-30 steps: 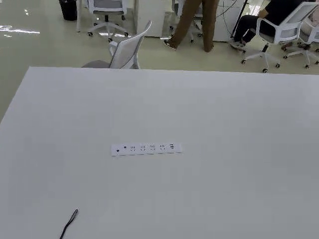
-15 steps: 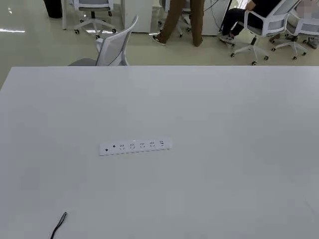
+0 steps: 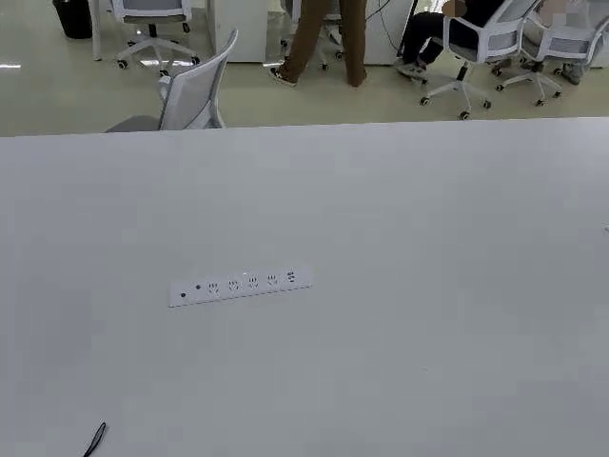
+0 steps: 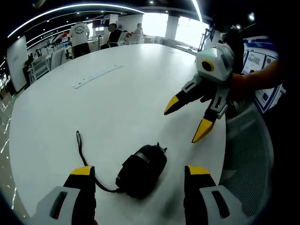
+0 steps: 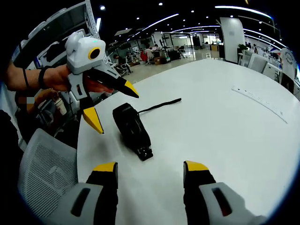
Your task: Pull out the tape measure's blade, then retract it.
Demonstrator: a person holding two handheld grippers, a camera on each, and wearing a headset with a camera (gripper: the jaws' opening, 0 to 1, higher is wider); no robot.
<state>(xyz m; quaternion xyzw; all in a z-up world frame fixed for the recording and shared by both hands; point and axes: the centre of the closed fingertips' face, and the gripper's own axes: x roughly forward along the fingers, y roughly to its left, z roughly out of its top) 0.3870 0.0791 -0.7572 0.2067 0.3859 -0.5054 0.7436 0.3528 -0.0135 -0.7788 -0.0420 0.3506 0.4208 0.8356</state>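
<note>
A black tape measure (image 4: 140, 169) lies on the white table (image 4: 140, 89) near its front edge, with no blade drawn out that I can see. Its black wrist strap (image 4: 79, 146) trails away from it. My left gripper (image 4: 139, 171) is open, low over the table, and the case sits between its yellow-tipped fingers without touching them. In the right gripper view the tape measure (image 5: 132, 125) lies ahead of my open right gripper (image 5: 151, 166), which is clear of it. Each gripper also appears in the other's view, the right gripper (image 4: 185, 123) and the left gripper (image 5: 114, 108). The strap's end (image 3: 95, 439) shows in the head view.
A white power strip (image 3: 240, 285) lies mid-table. Beyond the far edge stand a grey mesh chair (image 3: 190, 90) and more chairs, with a person (image 3: 324, 38) standing. A mesh chair back (image 5: 44, 173) is close to the table's near edge.
The head camera has swung, so the power strip and strap end have slid left and down in the picture. Nothing on the table has visibly moved.
</note>
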